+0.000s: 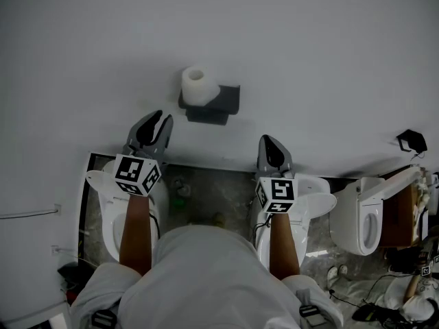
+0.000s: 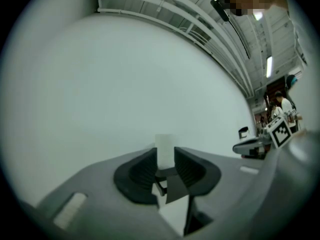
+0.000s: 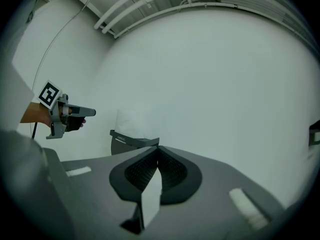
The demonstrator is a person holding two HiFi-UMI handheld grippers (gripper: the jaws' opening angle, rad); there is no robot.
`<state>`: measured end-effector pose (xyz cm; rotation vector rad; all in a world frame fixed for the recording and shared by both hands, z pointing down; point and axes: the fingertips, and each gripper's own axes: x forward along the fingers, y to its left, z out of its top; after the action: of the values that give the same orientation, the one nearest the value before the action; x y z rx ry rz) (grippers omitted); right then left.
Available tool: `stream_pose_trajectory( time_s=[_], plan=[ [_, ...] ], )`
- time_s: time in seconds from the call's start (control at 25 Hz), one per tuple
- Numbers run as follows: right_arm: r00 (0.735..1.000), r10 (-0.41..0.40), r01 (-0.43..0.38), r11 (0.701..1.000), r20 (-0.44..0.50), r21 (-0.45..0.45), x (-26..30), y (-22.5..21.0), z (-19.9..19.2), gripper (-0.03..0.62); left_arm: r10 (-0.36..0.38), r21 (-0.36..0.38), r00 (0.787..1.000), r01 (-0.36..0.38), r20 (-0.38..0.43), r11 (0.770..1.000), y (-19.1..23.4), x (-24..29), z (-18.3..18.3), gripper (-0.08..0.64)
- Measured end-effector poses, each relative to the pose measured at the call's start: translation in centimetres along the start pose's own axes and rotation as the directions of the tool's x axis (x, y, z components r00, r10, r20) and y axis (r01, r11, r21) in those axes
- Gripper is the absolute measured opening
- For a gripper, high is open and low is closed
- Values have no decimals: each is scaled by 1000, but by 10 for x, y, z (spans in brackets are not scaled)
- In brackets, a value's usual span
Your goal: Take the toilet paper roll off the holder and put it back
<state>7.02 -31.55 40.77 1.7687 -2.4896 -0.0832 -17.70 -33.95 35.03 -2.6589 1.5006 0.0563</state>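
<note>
Plainly, the toilet paper roll [image 1: 196,86] stands on end on the dark holder [image 1: 218,105] fixed to the pale wall [image 1: 309,60]. Its long axis is upright and the core hole faces up toward the head view. The roll sits at the holder's left end, and the holder's right part juts out past it. Plain wall spreads on every side of the holder. The left claw [image 1: 162,117] points level at the wall, near the roll and just to its lower left in the head view, not touching it. Its jaws stand a narrow gap apart, and the roll shows beyond that gap in the left gripper view. The right claw [image 1: 268,140] has its jaws pressed together on nothing, well apart from the holder. Toilets [image 1: 363,214] line the floor below.
</note>
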Motion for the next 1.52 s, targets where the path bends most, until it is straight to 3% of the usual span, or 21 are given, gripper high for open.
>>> stream_pose_trajectory(
  time_s=[0.56,1.52],
  plan=[
    [1000,-16,17,1000,-13,10,-16,0,-8,2,20,-32,999,-22,-46,999,-8,-21,-24,2],
    [1000,8,-8,1000,-27,21,-19,-6,-11,2,-23,-54,998,19,-58,998,-18,-11,-29,0]
  ],
)
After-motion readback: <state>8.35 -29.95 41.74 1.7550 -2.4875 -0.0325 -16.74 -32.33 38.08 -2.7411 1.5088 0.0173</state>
